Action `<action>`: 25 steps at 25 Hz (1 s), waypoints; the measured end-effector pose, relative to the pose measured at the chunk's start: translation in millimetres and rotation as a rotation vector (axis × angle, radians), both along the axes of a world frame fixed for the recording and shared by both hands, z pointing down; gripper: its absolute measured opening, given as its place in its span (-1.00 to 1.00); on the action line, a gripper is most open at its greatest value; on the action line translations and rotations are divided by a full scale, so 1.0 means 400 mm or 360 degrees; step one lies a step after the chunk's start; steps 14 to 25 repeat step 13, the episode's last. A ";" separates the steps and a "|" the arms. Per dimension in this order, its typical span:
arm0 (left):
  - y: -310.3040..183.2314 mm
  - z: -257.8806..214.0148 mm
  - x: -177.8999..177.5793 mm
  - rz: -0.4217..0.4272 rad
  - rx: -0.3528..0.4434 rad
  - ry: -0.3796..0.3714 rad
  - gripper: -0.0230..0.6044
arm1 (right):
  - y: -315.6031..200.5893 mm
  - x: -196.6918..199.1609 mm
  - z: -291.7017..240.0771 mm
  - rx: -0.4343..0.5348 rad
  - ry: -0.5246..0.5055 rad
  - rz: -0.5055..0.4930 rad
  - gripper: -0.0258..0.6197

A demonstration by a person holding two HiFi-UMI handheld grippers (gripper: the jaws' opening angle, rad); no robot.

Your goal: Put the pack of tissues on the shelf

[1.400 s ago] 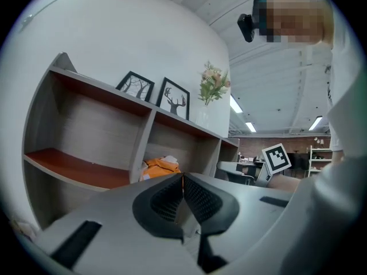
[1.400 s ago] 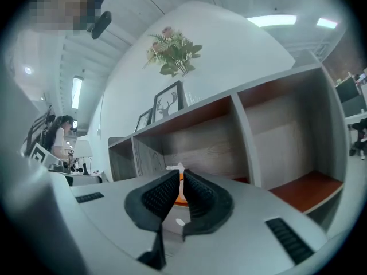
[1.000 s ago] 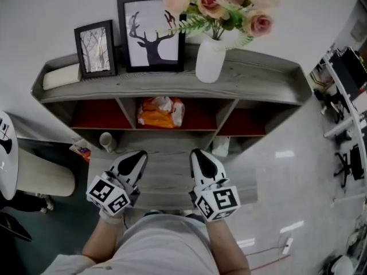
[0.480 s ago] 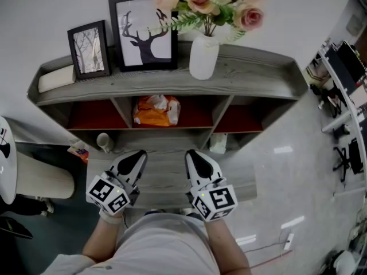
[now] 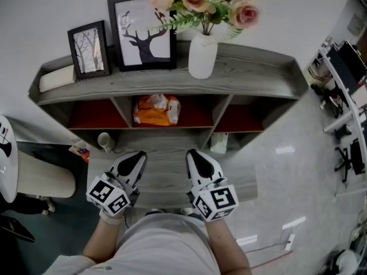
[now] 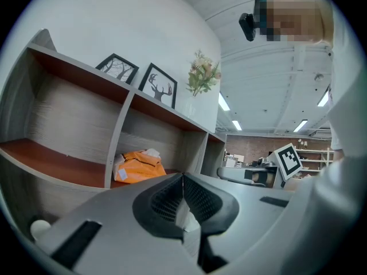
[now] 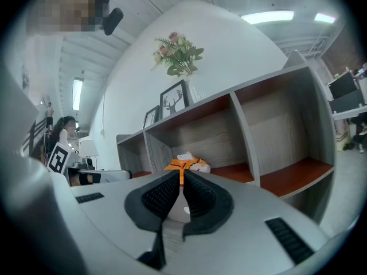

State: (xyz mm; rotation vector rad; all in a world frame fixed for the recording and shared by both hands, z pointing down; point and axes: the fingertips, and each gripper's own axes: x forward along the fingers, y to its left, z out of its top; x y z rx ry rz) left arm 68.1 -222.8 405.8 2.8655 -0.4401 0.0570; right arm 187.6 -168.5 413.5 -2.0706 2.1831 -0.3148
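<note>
The orange pack of tissues (image 5: 156, 110) lies in the middle compartment of the grey shelf (image 5: 258, 76), white tissue showing at its top. It also shows in the left gripper view as the orange pack (image 6: 137, 166) and in the right gripper view as the pack (image 7: 188, 165). My left gripper (image 5: 134, 161) is held low in front of the shelf, jaws shut with nothing between them. My right gripper (image 5: 197, 159) is beside it, also shut and empty. Both are well short of the pack.
On the shelf top stand two framed pictures (image 5: 140, 30), a white vase of roses (image 5: 202, 55) and a pale roll (image 5: 55, 78). A white cup (image 5: 105, 140) and a small box (image 5: 218, 143) sit on the lower ledge. A white cylinder (image 5: 43, 180) is at left.
The view has shifted slightly; both grippers stay shut in nearly the same place in front of the shelf. The pack has not moved.
</note>
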 end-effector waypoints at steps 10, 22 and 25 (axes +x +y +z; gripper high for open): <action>0.013 0.008 -0.004 0.0001 0.0000 -0.0022 -0.87 | 0.014 0.002 0.014 -0.0018 -0.0009 -0.0002 -0.83; 0.016 0.007 -0.003 0.0005 0.0004 -0.0022 -0.87 | 0.014 0.001 0.015 -0.0017 -0.0012 -0.0004 -0.83; 0.016 0.007 -0.003 0.0005 0.0004 -0.0022 -0.87 | 0.014 0.001 0.015 -0.0017 -0.0012 -0.0004 -0.83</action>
